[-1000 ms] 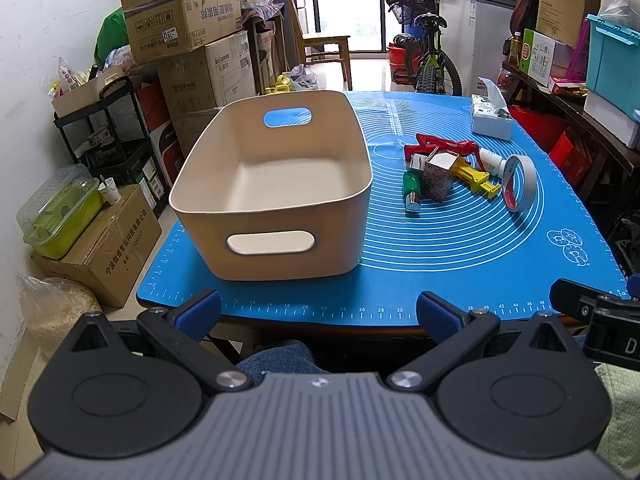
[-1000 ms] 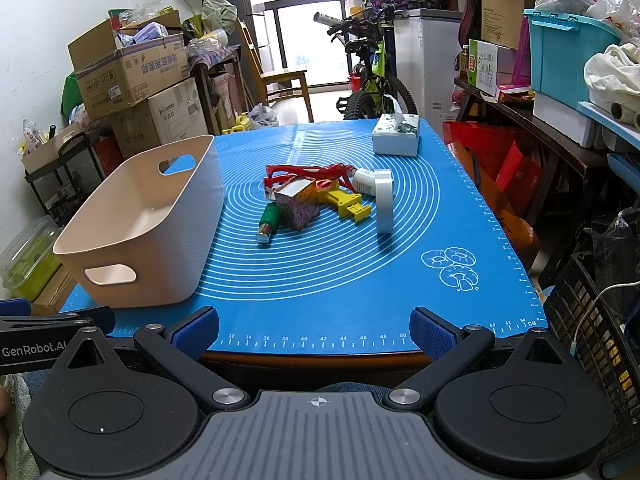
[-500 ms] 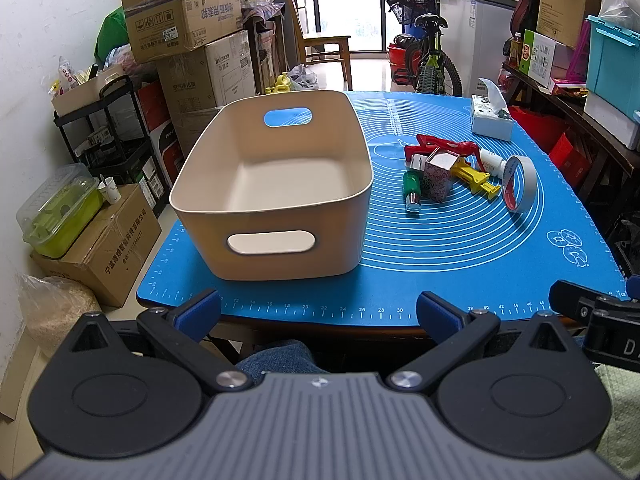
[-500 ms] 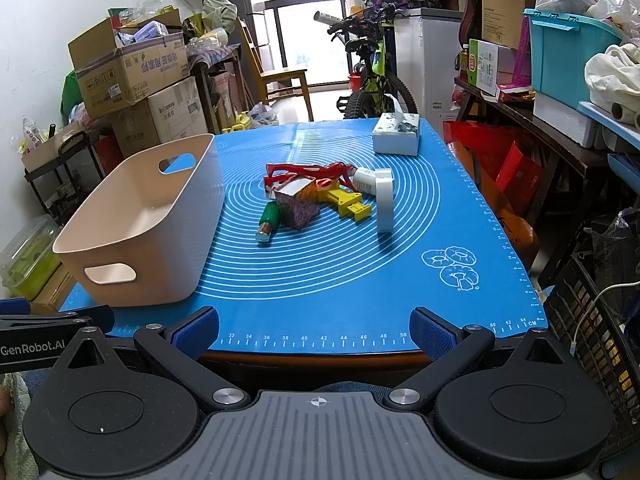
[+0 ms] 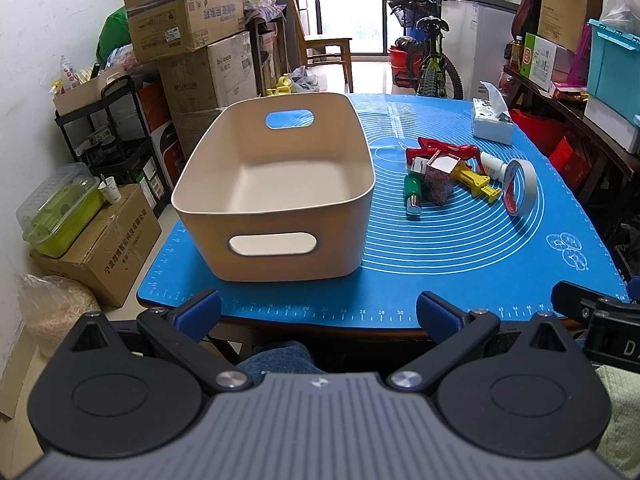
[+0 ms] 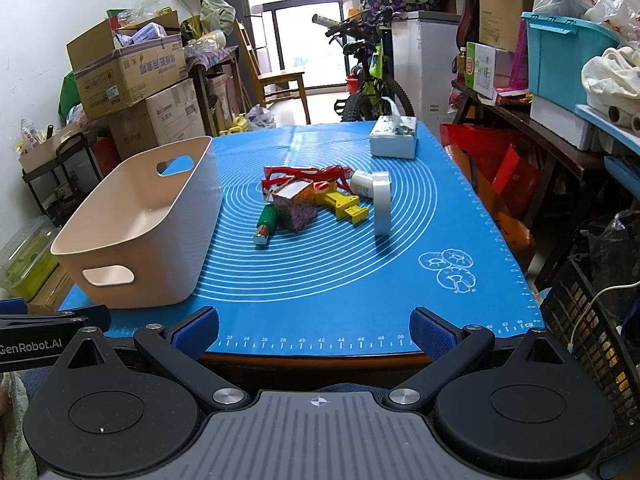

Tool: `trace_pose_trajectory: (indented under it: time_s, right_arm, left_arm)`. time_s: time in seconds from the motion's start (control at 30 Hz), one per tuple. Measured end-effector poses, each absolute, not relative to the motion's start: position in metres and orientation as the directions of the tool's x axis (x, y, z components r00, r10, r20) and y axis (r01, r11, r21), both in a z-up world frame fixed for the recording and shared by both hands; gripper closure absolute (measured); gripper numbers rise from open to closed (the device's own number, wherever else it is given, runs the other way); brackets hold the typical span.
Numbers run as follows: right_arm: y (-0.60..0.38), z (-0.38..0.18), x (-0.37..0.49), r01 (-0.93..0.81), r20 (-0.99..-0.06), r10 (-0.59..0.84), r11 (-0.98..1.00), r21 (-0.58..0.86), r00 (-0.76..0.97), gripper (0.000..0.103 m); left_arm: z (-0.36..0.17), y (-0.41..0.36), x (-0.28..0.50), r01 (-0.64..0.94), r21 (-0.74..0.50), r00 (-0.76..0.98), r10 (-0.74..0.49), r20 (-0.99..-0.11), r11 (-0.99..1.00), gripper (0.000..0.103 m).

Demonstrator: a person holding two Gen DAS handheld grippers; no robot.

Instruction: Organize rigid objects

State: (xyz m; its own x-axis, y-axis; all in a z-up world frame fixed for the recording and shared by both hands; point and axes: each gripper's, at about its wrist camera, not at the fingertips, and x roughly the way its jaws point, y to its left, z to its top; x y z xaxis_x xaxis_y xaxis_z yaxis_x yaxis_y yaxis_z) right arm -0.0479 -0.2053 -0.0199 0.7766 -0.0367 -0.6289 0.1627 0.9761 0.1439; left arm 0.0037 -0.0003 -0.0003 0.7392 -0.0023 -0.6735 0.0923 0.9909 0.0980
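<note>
2 hand-held grippers, left gripper (image 5: 318, 310) and right gripper (image 6: 314, 326), hover spread wide and empty at the blue mat's (image 6: 320, 280) near edge. Right of the beige bin (image 5: 276, 184), small objects (image 6: 316, 200) cluster.

"GenRobot.AI" on left tongs (image 6: 38, 346)

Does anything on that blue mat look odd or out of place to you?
Nothing is spilled or broken. The small items lie in a loose heap beside the empty beige bin: a roll of tape stands on edge, and a patterned little box sits tilted among a green bottle and red and yellow toys.
</note>
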Motion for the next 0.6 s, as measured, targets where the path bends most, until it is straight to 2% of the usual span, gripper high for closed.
trace_pose_trajectory:
  time_s: [0.3,0.6]
  right_arm:
    - [-0.207,-0.018,-0.043,0.196,-0.652,-0.058,0.970,0.141,0.756,0.002]
    - [-0.206,0.002,-0.020,0.180,-0.644,-0.060,0.976,0.122,0.762,0.002]
  left_arm:
    - [0.012,0.013,0.010,0.053,0.029,0.735,-0.019,-0.678,0.998,0.000]
    - [0.045,0.037,0.053,-0.029,0.022,0.766,0.036,-0.641,0.999,0.000]
